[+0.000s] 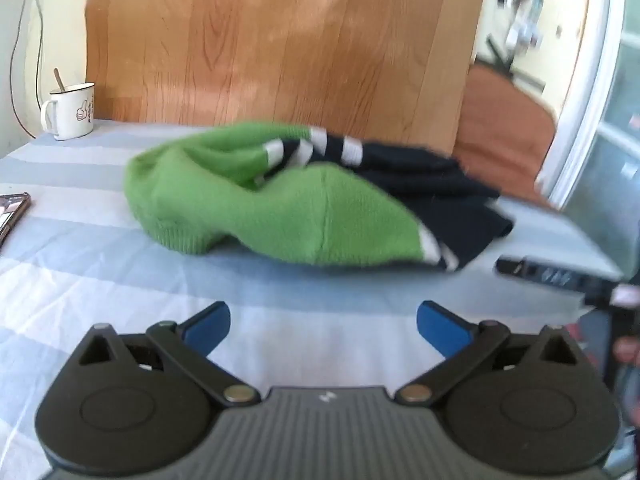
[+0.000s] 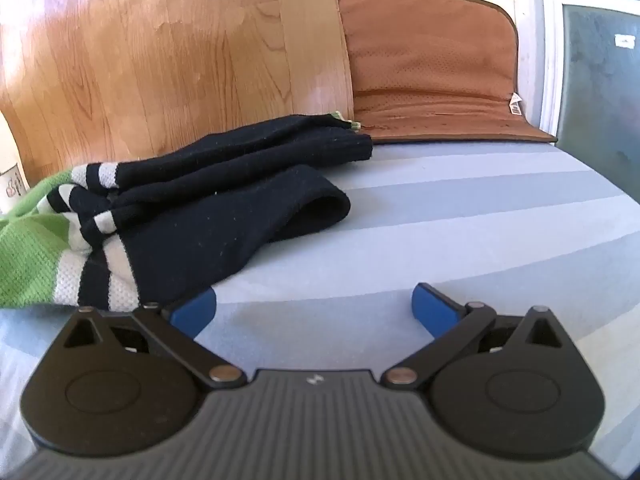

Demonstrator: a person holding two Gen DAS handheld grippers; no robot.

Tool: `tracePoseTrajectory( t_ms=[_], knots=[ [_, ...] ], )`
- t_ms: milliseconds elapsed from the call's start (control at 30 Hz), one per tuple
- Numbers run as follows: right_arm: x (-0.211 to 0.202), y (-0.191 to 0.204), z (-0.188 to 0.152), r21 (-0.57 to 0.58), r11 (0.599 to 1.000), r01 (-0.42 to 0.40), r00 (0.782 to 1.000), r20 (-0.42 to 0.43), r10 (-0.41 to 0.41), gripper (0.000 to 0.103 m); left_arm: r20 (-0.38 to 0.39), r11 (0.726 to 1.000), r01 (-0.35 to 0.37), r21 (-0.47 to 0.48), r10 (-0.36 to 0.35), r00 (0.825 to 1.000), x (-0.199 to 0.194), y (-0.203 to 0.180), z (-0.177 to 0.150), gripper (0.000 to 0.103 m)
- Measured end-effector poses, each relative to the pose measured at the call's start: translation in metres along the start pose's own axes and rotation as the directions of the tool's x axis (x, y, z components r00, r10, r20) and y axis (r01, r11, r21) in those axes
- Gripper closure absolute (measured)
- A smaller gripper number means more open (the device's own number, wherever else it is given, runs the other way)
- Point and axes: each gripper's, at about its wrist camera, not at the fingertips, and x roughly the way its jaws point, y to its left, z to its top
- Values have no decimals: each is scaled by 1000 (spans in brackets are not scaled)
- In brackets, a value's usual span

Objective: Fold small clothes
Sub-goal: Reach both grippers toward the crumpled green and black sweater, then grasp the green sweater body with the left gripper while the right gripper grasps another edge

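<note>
Nearest in the left wrist view, the left gripper [image 1: 323, 322] has its blue fingers [image 1: 210, 326] spread wide with nothing between them, only the striped sheet [image 1: 100, 264] of the bed beneath. The right gripper [image 2: 314, 310] stands likewise wide and empty over the same sheet.

Just ahead of the left fingers lies the pair of socks [image 1: 280, 208], green at the toe, black at the leg, with white bands between. They sit in a loose, bunched heap, one draped over the other. From the right wrist view the black legs lie ahead and to the left of the fingers, and the left finger tip [image 2: 194, 308] sits just beside the banded part; I cannot tell whether it touches.

Left of the left fingers, a phone [image 1: 14, 208] shows at the edge; further back stands a white mug [image 1: 72, 114] with a spoon. Beyond the socks rises a wooden board [image 1: 280, 40], and to its right a brown cushion [image 2: 432, 68].

The likely trouble is the tangle. A pinch into the heap may catch both socks or only a top layer, dragging the pile rather than straightening it. Soft knit may also slip or bunch under the fingers, giving a crooked fold. A wide sweep left could knock the mug.
</note>
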Motion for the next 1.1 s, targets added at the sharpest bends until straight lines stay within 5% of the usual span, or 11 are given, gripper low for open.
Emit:
tracePoseTrajectory(
  t_ms=[233,300,333,367,467,633,700,833,967,1033,1100],
  knots=[
    [-3,-9,-1,62,997,-50,998,32,48,0,5,940,156,-303,-162,987,25,40,39,11],
    [-6,-14,3,80,993,-87,996,43,83,18,10,932,159,-327,-165,986,41,42,45,37],
    [-8,-14,10,71,989,-133,991,39,130,44,-11,935,131,-331,-143,990,50,42,45,52],
    [-9,-12,19,56,981,-183,983,36,182,56,-47,939,102,-330,-124,991,59,43,44,78],
    [-23,18,52,-72,956,-284,953,90,289,57,-58,938,115,-328,-142,988,59,50,32,85],
    [-21,126,89,-449,811,-375,900,32,434,56,-24,952,150,-265,-162,986,23,60,4,87],
    [-7,177,94,-563,714,-416,877,-41,479,57,-24,949,163,-270,-175,984,8,67,-8,101],
    [25,253,90,-719,533,-447,860,-181,476,56,-40,953,125,-275,-142,989,-15,81,-22,101],
    [60,292,85,-795,472,-381,897,-193,398,34,-22,943,129,-306,-142,990,-21,95,-21,99],
    [85,298,85,-795,476,-376,916,-240,322,38,-14,936,146,-322,-159,987,-18,96,-15,76],
    [103,292,84,-766,526,-369,928,-272,254,81,2,931,177,-320,-186,983,-11,93,-8,35]
  ],
)
